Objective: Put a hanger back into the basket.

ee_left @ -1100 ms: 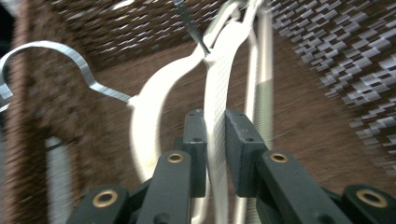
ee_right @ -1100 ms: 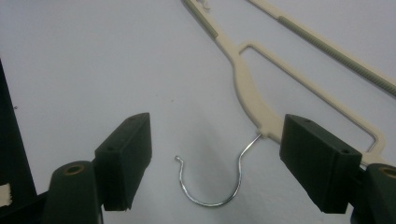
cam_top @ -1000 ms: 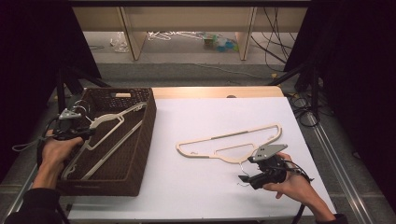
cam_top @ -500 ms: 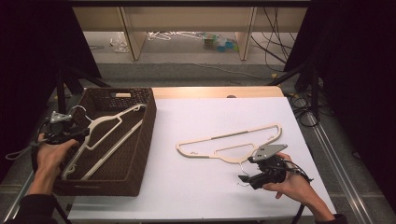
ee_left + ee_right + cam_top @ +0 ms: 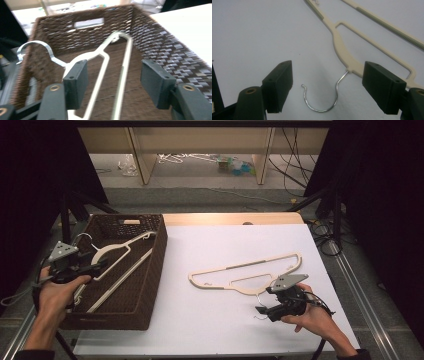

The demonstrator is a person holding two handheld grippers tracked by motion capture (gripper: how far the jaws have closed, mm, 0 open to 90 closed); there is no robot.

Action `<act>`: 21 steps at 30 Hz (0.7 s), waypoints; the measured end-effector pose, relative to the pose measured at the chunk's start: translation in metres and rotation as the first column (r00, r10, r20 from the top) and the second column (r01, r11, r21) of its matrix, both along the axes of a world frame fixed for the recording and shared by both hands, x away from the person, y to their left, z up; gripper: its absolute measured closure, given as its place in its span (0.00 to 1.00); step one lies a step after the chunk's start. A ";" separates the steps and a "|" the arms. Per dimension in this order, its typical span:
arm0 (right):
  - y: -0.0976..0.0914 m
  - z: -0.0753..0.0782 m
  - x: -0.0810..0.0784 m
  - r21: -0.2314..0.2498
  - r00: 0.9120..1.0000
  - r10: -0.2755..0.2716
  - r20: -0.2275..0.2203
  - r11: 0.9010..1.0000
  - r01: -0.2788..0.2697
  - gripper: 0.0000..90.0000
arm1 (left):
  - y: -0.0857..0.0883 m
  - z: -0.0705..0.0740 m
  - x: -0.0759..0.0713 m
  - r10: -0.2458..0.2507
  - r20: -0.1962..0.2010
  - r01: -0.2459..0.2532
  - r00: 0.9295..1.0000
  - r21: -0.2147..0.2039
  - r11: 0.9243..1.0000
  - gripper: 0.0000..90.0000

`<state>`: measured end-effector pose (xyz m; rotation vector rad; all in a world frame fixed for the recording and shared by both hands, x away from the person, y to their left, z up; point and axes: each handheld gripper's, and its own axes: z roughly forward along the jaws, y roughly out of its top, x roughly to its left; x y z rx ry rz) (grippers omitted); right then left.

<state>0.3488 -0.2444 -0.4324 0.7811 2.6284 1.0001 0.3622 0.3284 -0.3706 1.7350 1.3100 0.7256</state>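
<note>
A brown wicker basket (image 5: 116, 318) stands at the table's left with a white hanger (image 5: 120, 251) lying inside it, its metal hook (image 5: 37, 47) over the left wall. My left gripper (image 5: 98, 265) hovers at the basket's left rim; its jaws have just been opening, and they stand open (image 5: 113, 82) with the hanger (image 5: 100, 72) below them, untouched. A cream hanger (image 5: 250, 271) lies flat on the white tabletop (image 5: 215, 330). My right gripper (image 5: 263, 310) is open just above its wire hook (image 5: 322, 100), which sits between the pads (image 5: 384, 87) without contact.
The basket wall (image 5: 162, 42) rises on the right in the left gripper view. Beyond the table's far wooden edge (image 5: 235, 218) are shelf legs (image 5: 140, 155) and clutter on the floor. Cables (image 5: 320, 227) and dark stands flank the table.
My left gripper has let go of the white hanger, opened its jaws and drawn back a little to the left. The right gripper has stayed where it was, open over the hook.
</note>
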 end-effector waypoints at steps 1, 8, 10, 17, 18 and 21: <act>0.000 0.000 0.000 -0.001 1.000 0.003 0.003 1.000 -0.003 0.28 | -0.003 0.002 -0.002 -0.013 0.010 0.014 1.000 -0.013 1.000 0.42; 0.001 -0.002 0.001 0.006 1.000 -0.003 0.016 1.000 0.003 0.28 | -0.038 0.015 -0.023 -0.116 0.050 0.116 0.992 -0.013 0.993 0.37; 0.001 -0.002 0.000 0.008 1.000 -0.008 0.005 1.000 0.008 0.28 | -0.051 0.016 -0.030 -0.151 0.061 0.152 0.987 -0.013 0.988 0.35; 0.000 -0.004 0.001 0.012 1.000 -0.015 0.004 1.000 0.015 0.28 | -0.094 0.017 -0.047 -0.259 0.083 0.259 0.962 0.004 0.966 0.30; 0.000 -0.004 0.001 0.014 1.000 -0.017 0.003 1.000 0.017 0.28 | -0.099 0.017 -0.048 -0.270 0.087 0.270 0.959 0.002 0.963 0.30; -0.001 -0.003 0.002 0.009 1.000 -0.006 0.002 1.000 0.006 0.28 | -0.113 0.015 -0.050 -0.299 0.093 0.301 0.950 -0.005 0.954 0.28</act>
